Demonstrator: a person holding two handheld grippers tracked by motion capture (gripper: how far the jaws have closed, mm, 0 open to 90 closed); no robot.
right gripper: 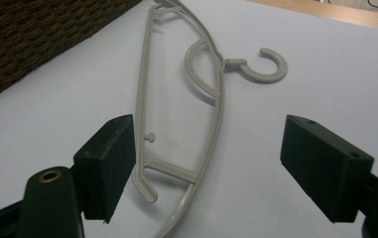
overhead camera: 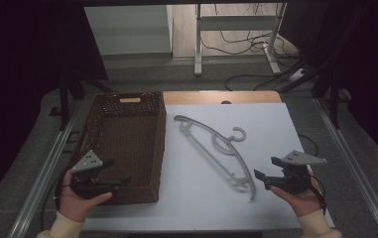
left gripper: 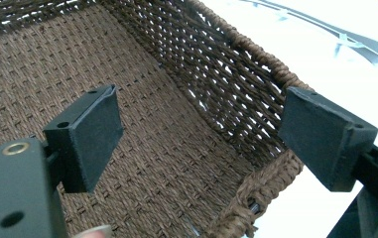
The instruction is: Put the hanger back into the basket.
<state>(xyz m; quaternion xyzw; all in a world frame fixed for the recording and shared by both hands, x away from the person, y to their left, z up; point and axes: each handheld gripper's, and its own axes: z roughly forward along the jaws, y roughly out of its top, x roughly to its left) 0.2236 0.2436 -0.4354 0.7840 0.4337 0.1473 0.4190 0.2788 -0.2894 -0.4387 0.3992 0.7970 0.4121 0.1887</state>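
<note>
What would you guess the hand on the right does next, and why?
Probably ease the right gripper forward and down onto the near end of the hanger. Its jaws are open with that end lying flat on the white table between them, and the basket alongside holds nothing.

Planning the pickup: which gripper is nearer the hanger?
Right. The right gripper, jaws open, sits just beside the hanger's near end; the left gripper hovers over the basket, farther off.
</note>
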